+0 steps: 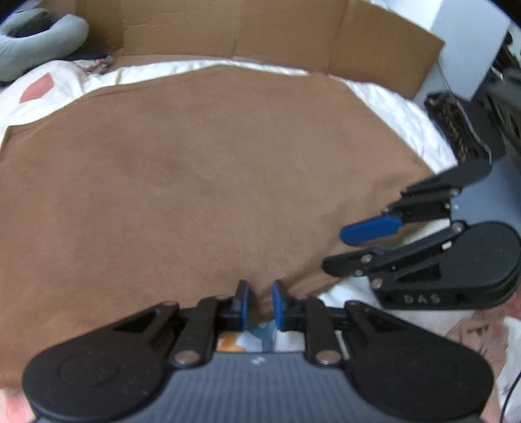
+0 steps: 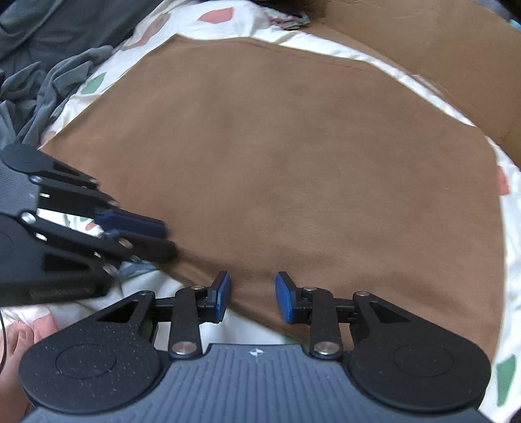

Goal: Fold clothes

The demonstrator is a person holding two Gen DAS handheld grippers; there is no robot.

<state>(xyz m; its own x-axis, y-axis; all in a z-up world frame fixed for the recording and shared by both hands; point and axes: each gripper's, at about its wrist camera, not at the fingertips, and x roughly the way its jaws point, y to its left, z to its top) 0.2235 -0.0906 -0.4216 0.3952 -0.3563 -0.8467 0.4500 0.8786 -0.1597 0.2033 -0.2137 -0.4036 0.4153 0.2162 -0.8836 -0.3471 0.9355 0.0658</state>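
A brown garment (image 1: 211, 162) (image 2: 293, 162) lies spread flat on a white bed sheet (image 2: 511, 266) with coloured patches. At its near hem my left gripper (image 1: 260, 302) has its blue pads drawn close, and the brown cloth is pinched between them. The right wrist view shows the same gripper (image 2: 166, 240) at the garment's left near edge. My right gripper (image 2: 252, 296) stands open over the near hem further right, its pads wide apart and not pressing the cloth. It also shows in the left wrist view (image 1: 338, 250), with its fingers on either side of the garment's edge.
Flattened cardboard (image 1: 260, 26) stands along the far side of the bed. A grey pillow (image 1: 32, 39) lies at the far left. Crumpled grey clothes (image 2: 49, 81) are heaped left of the garment. A dark basket (image 1: 456, 123) sits off the bed's right side.
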